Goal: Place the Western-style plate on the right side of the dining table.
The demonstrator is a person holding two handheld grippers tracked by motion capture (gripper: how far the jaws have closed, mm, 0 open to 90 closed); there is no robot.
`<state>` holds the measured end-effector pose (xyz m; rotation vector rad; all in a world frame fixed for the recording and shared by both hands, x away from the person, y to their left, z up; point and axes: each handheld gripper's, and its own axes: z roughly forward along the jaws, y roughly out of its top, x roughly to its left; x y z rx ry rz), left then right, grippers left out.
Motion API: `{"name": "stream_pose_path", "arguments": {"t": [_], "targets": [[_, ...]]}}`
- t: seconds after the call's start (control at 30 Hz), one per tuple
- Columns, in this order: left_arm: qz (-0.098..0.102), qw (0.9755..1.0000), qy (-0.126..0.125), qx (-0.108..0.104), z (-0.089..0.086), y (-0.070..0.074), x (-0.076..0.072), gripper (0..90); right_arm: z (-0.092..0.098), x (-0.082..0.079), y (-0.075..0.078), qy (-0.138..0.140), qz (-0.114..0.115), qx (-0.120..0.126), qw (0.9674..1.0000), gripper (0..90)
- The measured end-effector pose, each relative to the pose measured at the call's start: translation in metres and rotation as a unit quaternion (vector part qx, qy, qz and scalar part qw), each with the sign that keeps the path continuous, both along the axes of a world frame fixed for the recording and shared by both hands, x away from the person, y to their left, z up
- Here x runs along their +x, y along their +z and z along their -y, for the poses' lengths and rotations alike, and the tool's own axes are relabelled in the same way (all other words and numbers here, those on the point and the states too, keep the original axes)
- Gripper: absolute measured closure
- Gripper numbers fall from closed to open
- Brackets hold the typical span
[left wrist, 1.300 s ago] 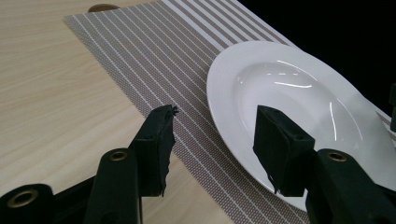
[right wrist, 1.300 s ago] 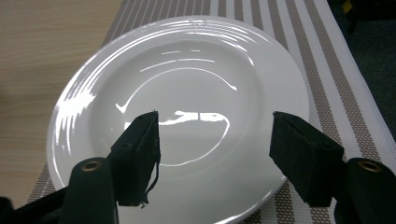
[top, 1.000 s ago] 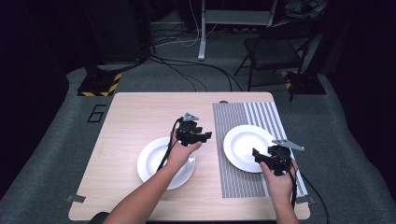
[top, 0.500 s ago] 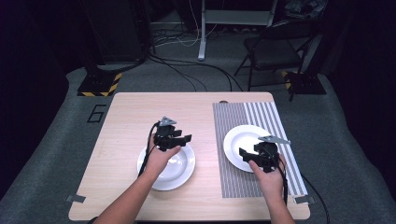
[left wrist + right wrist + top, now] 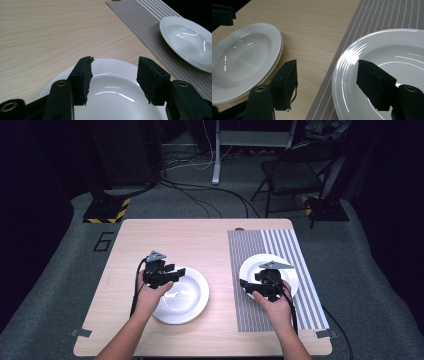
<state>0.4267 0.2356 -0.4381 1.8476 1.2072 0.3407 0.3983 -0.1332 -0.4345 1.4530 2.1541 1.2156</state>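
White china nearest: left gripper hovers half-open and empty over the stacked deep plates on the wooden table; right gripper, open and empty, straddles the rim of the plate on the striped placemat. A glancing pinch could slide glazed china. Beyond, "6" marks the floor.

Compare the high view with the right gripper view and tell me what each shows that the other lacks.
High view alone: the chair, the floor cables, both forearms, and the left gripper over the left plate. Right gripper view alone: the left plate is really two stacked plates, their rims showing double. Shared: the right plate on the striped placemat, and the wooden table.
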Motion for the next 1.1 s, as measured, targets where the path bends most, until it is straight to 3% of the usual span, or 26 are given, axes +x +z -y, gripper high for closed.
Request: {"name": "stream_pose_path", "arguments": {"t": [0.3, 0.57, 0.87, 1.1], "targets": [[-0.005, 0.9992, 0.039, 0.008, -0.049, -0.009, -0.021, 44.6, -0.027, 0.007, -0.005, 0.044, -0.014, -0.001, 0.9989, 32.7], [-0.004, 0.9974, 0.071, -0.003, -0.083, -0.021, -0.032, 43.9, -0.045, 0.014, -0.009, 0.067, -0.024, -0.009, 0.9974, 33.2], [0.001, 0.9955, 0.095, 0.005, -0.104, -0.035, -0.035, 43.3, -0.045, 0.001, -0.017, 0.083, -0.014, -0.016, 0.9964, 33.3], [-0.007, 0.9937, 0.112, 0.008, -0.115, -0.049, -0.030, 43.3, -0.043, -0.010, -0.038, 0.080, -0.009, -0.019, 0.9966, 33.4]]}}
